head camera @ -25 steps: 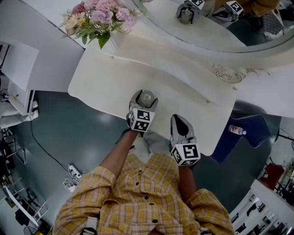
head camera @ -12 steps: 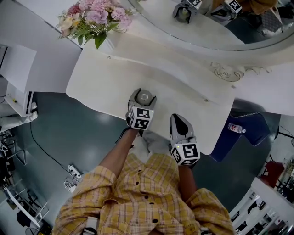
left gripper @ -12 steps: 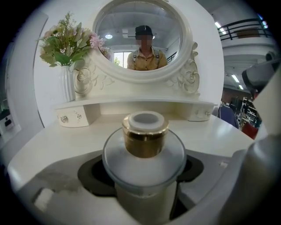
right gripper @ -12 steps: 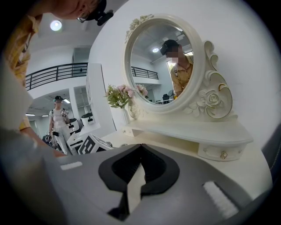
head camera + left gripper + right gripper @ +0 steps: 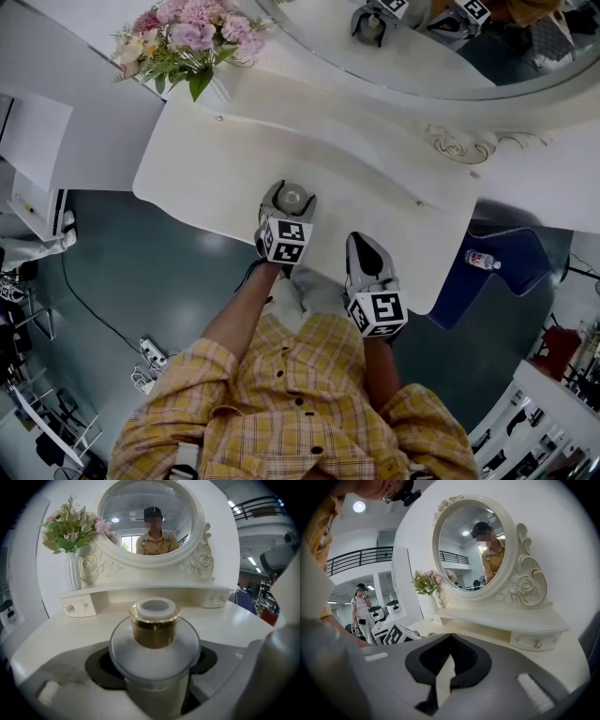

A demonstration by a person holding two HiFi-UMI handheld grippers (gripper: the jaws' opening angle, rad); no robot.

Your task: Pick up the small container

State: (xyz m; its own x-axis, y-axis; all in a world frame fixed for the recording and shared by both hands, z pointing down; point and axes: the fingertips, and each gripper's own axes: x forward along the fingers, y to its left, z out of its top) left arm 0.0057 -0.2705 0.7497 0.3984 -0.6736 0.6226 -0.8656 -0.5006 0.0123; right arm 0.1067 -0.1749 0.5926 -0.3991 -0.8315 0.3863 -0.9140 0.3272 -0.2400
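Small container (image 5: 154, 634): a frosted jar with a gold collar and a white cap, upright between the left gripper's jaws, over the front part of the tabletop. I cannot tell whether its base touches the surface.
Left gripper (image 5: 291, 195): jaws closed onto the jar's body, one dark pad on each side of it.
Right gripper (image 5: 363, 242): jaws brought together at the tips with nothing between them. It sits at the table's front edge, just right of the left gripper and nearer the person.
Dressing table (image 5: 206, 159): white, with a curved front and a raised shelf along the back.
Mirror (image 5: 412, 56): oval, in a white frame with carved roses, standing behind the shelf. Both grippers are reflected in it.
Flowers (image 5: 183, 37): pink and cream blooms in a white vase (image 5: 72, 576) at the table's back left corner, well apart from the jar.
Water bottle (image 5: 481, 261): lying on a blue surface beyond the table's right end.
Shirt (image 5: 291, 403): yellow plaid, on the person holding the grippers.
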